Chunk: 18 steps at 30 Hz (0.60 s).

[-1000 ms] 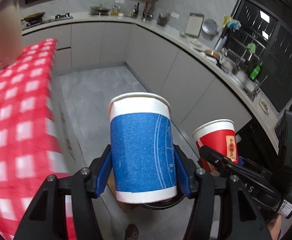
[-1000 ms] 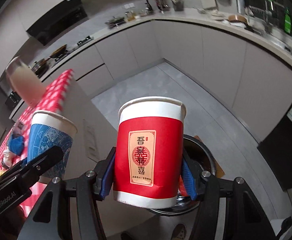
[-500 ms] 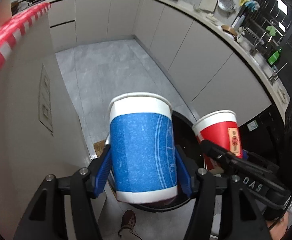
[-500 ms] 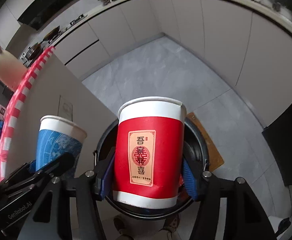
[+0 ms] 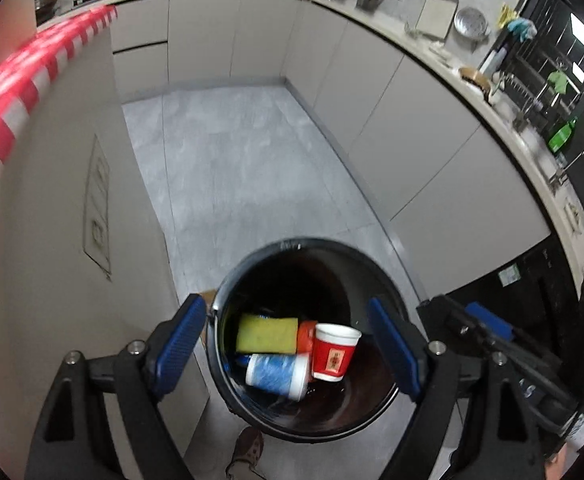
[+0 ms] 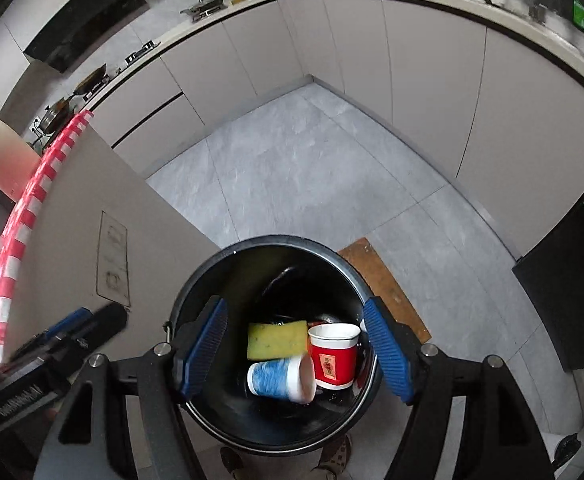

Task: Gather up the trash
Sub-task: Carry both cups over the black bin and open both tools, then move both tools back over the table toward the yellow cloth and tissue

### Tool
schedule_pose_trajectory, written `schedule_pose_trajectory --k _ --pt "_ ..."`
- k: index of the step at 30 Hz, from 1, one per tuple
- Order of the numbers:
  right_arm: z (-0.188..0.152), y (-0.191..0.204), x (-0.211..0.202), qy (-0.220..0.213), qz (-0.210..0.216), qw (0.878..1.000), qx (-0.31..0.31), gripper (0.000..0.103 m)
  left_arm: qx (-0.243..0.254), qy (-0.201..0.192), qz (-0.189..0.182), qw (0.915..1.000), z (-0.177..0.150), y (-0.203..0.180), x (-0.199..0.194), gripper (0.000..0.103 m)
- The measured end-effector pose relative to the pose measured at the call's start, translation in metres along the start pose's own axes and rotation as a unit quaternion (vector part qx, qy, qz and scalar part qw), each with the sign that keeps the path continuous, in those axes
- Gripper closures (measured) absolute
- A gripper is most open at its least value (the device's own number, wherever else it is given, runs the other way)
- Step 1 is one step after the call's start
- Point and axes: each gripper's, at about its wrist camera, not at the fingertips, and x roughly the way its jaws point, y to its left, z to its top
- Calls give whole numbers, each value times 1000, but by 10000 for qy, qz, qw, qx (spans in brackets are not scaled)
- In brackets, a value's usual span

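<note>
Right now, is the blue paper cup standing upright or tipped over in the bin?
Tipped over. The blue cup lies on its side in the black bin, its open mouth sideways, beside the upright red cup.

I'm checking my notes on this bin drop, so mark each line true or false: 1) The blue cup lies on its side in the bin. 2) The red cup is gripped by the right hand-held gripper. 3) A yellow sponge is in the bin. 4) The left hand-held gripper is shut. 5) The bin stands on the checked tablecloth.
1) True: the blue cup lies on its side in the bin.
2) False: the red cup is in the bin; the right hand-held gripper is open and empty.
3) True: the yellow sponge is there.
4) False: the left hand-held gripper is open.
5) False: it stands on the floor.
</note>
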Motion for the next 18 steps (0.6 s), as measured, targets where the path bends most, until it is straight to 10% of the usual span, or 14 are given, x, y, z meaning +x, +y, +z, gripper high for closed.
schedule_pose_trajectory --k 18 --pt "4 134 -95 -693 588 9946 -506 30 -361 -935 14 9950 28 81 -132 19"
